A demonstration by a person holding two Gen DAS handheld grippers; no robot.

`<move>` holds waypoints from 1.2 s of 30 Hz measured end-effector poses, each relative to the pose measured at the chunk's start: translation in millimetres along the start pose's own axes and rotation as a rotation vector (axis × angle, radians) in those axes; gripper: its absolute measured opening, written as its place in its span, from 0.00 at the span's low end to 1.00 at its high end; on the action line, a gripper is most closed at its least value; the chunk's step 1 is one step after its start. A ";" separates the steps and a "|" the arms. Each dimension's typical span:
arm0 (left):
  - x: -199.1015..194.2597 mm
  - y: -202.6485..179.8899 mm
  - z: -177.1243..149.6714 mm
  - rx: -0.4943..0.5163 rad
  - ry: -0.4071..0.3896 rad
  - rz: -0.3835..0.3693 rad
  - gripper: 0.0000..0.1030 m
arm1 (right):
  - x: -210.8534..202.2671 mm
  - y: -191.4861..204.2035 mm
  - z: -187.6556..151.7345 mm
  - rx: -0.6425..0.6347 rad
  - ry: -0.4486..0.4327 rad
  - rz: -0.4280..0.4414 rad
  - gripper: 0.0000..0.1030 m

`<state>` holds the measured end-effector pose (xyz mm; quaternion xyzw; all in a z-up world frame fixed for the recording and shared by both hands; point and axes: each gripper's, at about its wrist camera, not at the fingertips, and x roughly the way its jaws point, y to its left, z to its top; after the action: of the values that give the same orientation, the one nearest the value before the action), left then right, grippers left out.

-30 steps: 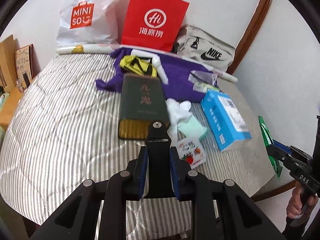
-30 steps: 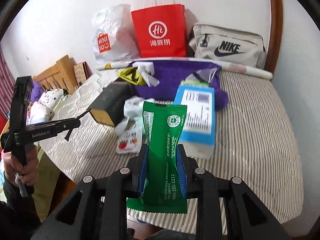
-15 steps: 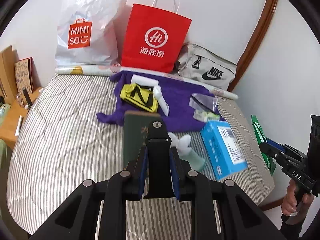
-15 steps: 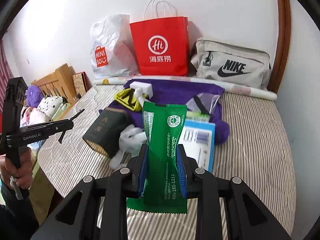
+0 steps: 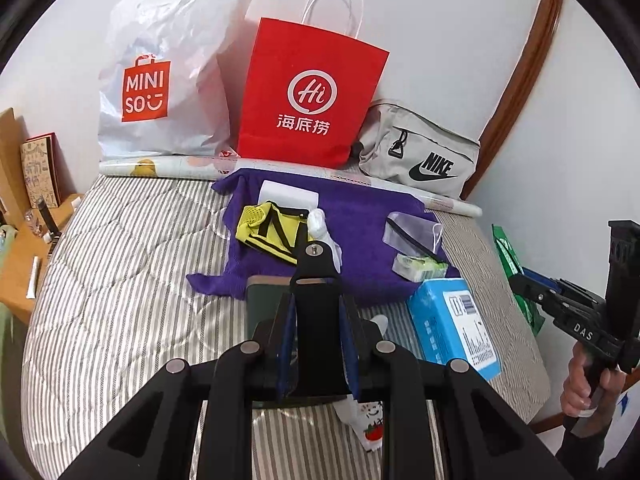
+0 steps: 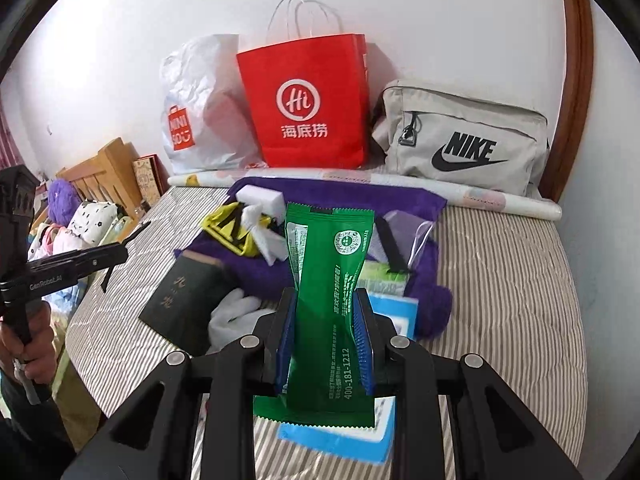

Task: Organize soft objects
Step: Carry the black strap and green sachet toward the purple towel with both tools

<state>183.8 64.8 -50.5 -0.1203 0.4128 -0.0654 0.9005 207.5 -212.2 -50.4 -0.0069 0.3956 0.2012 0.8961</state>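
**Green packet in hand, drop spot not yet chosen**

Right gripper is clamped on a green packet, which stands upright between the blue pads, its top edge ahead of the fingertips and its crimped bottom hanging behind them. It hangs above the striped bed, not touching anything.

Left gripper: pads closed flat against a black bar that appears part of the rig; nothing from the bed is held.

Step, as I judge it: carrying the packet toward a place among the pile. Next move calls for picking a spot, likely the purple cloth straight ahead or the red bag beyond it, then lowering before letting go, since the packet is limp and could flop.

View differences: the right view shows the packet's printed face and the other handle far off to its left. The left view shows the packet only as a green sliver far to its right, and a small strawberry-print pack just under its fingers.
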 end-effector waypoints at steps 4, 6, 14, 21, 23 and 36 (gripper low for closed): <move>11.7 2.9 8.1 -0.017 0.012 -0.007 0.20 | 12.2 -9.4 14.2 0.000 0.006 -0.001 0.27; 18.0 4.8 12.2 -0.027 0.020 -0.016 0.20 | 20.0 -14.0 21.4 -0.002 0.010 -0.004 0.27; 45.9 14.9 32.1 -0.055 0.048 -0.021 0.20 | 57.9 -33.3 44.2 0.004 0.038 -0.015 0.27; 58.7 21.3 44.6 -0.064 0.051 -0.011 0.20 | 95.7 -46.8 56.3 -0.002 0.080 -0.020 0.27; 63.8 23.8 47.9 -0.069 0.054 -0.006 0.20 | 107.3 -50.5 59.3 0.000 0.096 -0.015 0.27; 105.3 32.1 63.5 -0.090 0.091 -0.022 0.20 | 183.8 -49.5 61.7 -0.043 0.251 0.039 0.27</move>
<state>301.2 83.3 -95.8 -0.1620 0.4547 -0.0620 0.8736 380.7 -181.9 -146.1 -0.0435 0.5002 0.2244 0.8352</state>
